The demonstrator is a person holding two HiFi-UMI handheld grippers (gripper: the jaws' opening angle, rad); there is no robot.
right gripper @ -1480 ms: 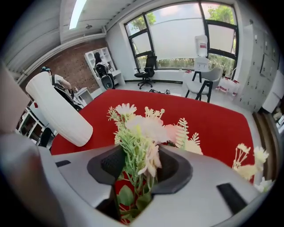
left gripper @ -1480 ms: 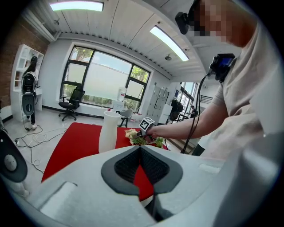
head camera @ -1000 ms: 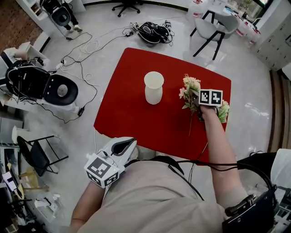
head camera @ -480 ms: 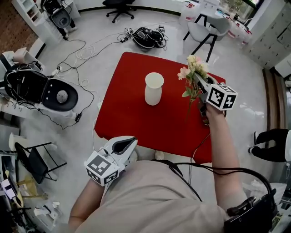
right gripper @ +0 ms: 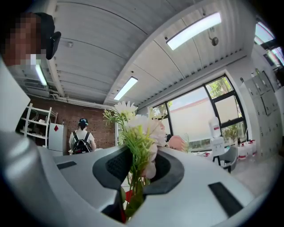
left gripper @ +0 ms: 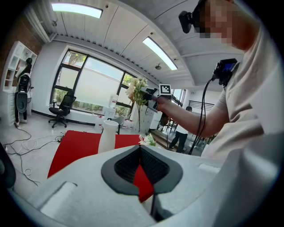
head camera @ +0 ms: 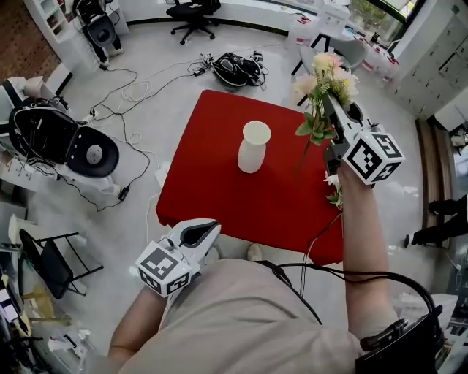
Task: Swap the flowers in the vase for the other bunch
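A white vase [head camera: 254,146] stands empty and upright near the middle of the red table [head camera: 208,182]. My right gripper [head camera: 333,109] is raised high over the table's right side, to the right of the vase, and is shut on the stems of a pink and white flower bunch [head camera: 325,77]; in the right gripper view the bunch [right gripper: 138,128] fills the jaws of that gripper [right gripper: 140,157]. A second bunch [head camera: 335,196] lies on the table, partly hidden under my right forearm. My left gripper [head camera: 210,229] hangs shut and empty by my body, short of the table's near edge.
Cables and a black bag [head camera: 238,67] lie on the floor beyond the table. A black office chair [head camera: 191,11] stands at the back, and dark equipment [head camera: 51,135] and a folding chair [head camera: 47,256] at the left. A person with a backpack [right gripper: 82,139] stands far off.
My right gripper has lifted the flower bunch off the table and swung it from pointing down to level, high above the right side. The left gripper has hardly shifted.
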